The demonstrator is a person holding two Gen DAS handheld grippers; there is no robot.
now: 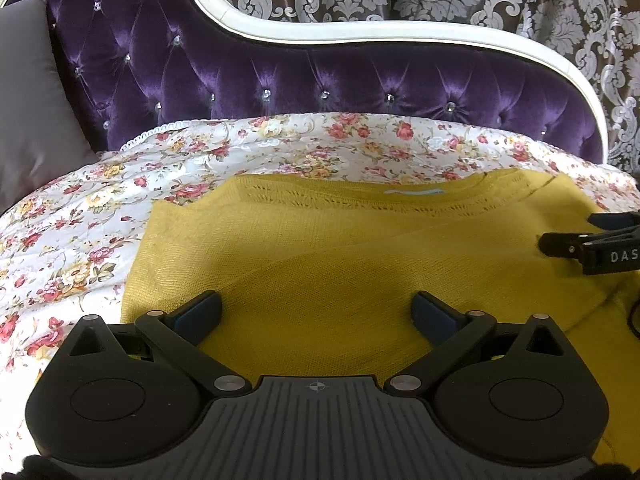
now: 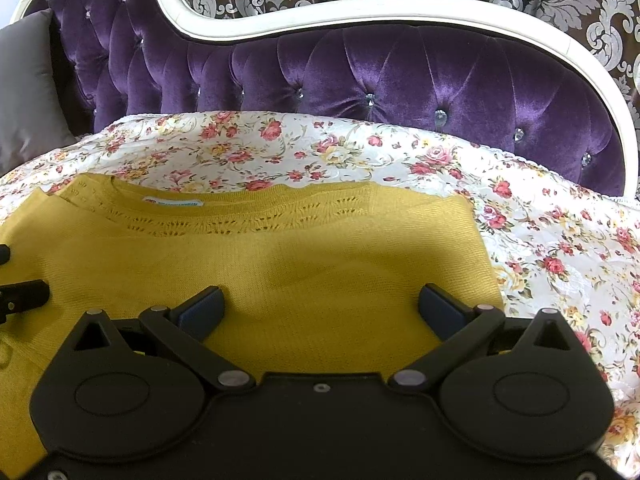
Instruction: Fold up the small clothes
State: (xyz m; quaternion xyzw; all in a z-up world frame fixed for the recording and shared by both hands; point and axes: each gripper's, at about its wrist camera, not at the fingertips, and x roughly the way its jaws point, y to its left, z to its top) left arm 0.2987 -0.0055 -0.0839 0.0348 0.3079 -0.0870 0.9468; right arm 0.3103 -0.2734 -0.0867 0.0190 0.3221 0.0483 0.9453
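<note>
1. Left wrist view: our left tool (image 1: 316,312) hangs with fingers spread wide, empty, over the yellow sweater (image 1: 320,256), which lies flat ahead on the floral bedspread (image 1: 80,216). The right tool (image 1: 592,244) shows at the far right; we cannot tell its state here.
2. Right wrist view: the right tool (image 2: 320,308) is also spread and empty, sweater directly beneath, neckline (image 2: 224,216) ahead. We judge the fold is between steps; next, pinch the near hem and carry it toward the neckline.

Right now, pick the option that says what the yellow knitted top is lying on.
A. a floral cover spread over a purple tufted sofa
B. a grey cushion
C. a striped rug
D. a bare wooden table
A: the yellow knitted top lies spread on the floral cover, with the purple tufted sofa back rising behind it; the grey cushion sits off to the side, apart from it.
</note>
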